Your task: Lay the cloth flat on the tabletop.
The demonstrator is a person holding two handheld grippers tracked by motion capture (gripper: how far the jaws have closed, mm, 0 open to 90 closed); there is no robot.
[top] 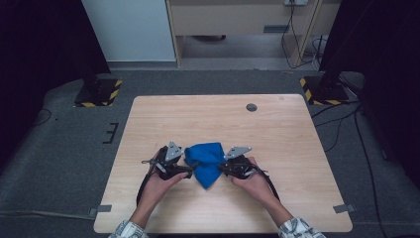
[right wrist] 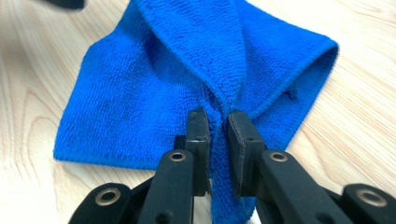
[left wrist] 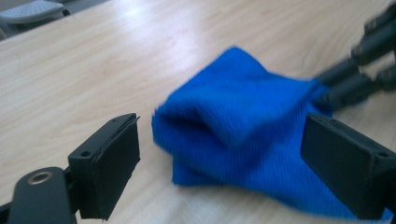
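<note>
A blue microfibre cloth [top: 207, 162] lies bunched and folded near the middle front of the wooden table [top: 218, 124]. My right gripper [top: 225, 166] is shut on a pinched ridge of the blue cloth [right wrist: 196, 79]; in the right gripper view its jaws squeeze the fold between them at the right gripper [right wrist: 218, 125]. My left gripper [top: 190, 170] sits at the cloth's left side, open. In the left gripper view its wide-apart jaws flank the blue cloth [left wrist: 243, 130], the left gripper [left wrist: 229, 161] holding nothing. The right gripper's fingers [left wrist: 355, 84] show at the cloth's far edge.
A small round grommet [top: 251, 107] sits in the table's far right part. Black stands with yellow-black bases [top: 99, 91] stand on the grey floor at both far corners. Cables [top: 346, 124] trail on the floor to the right.
</note>
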